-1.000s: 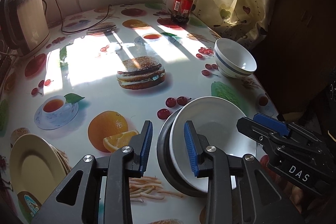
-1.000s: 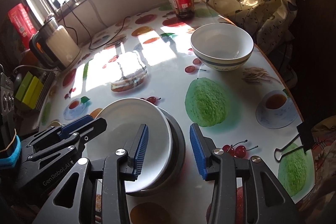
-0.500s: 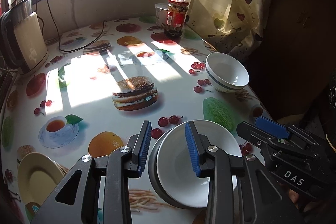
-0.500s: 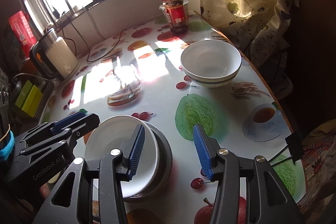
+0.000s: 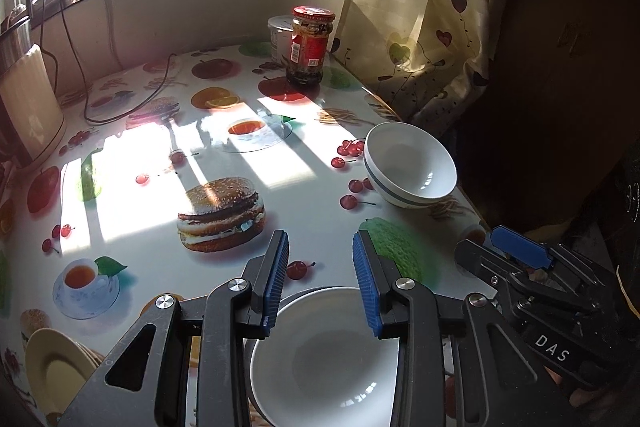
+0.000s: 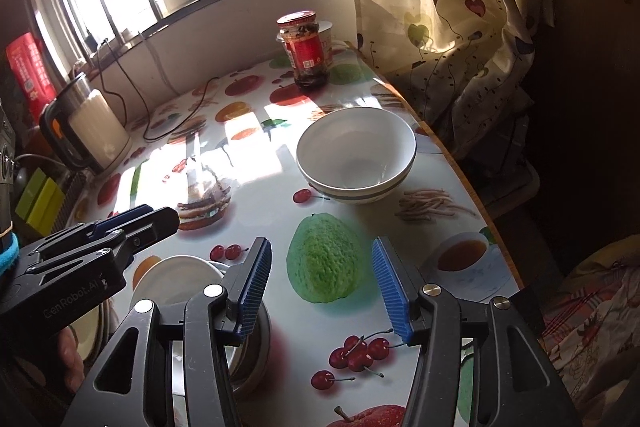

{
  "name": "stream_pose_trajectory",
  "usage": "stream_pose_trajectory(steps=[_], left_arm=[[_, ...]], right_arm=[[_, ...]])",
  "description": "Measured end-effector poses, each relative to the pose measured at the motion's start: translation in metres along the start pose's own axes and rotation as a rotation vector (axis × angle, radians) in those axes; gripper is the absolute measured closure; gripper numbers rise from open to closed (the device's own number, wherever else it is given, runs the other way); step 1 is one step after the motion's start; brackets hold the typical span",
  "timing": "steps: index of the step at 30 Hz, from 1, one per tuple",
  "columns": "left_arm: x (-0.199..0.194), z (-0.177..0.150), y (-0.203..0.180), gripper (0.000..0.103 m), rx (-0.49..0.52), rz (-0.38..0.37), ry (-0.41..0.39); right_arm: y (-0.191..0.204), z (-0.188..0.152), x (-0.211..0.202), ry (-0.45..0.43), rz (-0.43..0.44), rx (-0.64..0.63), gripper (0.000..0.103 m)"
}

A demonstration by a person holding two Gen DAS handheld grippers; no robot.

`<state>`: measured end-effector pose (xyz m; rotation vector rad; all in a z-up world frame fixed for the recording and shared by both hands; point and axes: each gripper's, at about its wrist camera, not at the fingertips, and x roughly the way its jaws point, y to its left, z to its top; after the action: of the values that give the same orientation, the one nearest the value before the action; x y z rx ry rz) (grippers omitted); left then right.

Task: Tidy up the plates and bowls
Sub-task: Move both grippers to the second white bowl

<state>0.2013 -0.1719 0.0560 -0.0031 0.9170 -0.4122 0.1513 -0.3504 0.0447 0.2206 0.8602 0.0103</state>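
A white bowl nests in a grey bowl at the table's near edge, directly under my open, empty left gripper; it also shows in the right wrist view. A white bowl with a grey band stands at the right edge, also in the right wrist view. My right gripper is open and empty, raised above the table, right of the nested bowls. Cream plates are stacked at the near left.
A red-lidded jar and a white tub stand at the back. A kettle with a cord stands at the back left. A curtain hangs along the table's right edge. The tablecloth carries printed food pictures.
Both grippers have pulled back and risen from the nested bowls. The right gripper's jaws have spread wider. The bowls sit lower in both views.
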Motion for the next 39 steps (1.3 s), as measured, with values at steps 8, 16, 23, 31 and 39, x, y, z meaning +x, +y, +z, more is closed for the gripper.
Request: stream_pose_trajectory(steps=[8, 16, 23, 31, 39], left_arm=[[0.027, 0.025, -0.010, 0.068, -0.024, -0.034, 0.037], [0.051, 0.041, -0.024, 0.068, -0.017, -0.041, 0.059], [0.072, 0.050, -0.038, 0.068, -0.006, -0.035, 0.094], [0.092, 0.055, -0.039, 0.068, -0.030, -0.033, 0.122], [0.105, 0.059, -0.045, 0.068, -0.026, -0.021, 0.131]], right_arm=[[-0.029, 0.022, 0.009, -0.037, -0.060, -0.016, 0.050], [-0.059, 0.041, 0.027, -0.039, -0.097, 0.001, 0.050], [-0.073, 0.050, 0.042, -0.030, -0.108, 0.010, 0.050], [-0.079, 0.058, 0.056, -0.015, -0.111, 0.004, 0.050], [-0.083, 0.068, 0.070, 0.002, -0.102, -0.008, 0.059]])
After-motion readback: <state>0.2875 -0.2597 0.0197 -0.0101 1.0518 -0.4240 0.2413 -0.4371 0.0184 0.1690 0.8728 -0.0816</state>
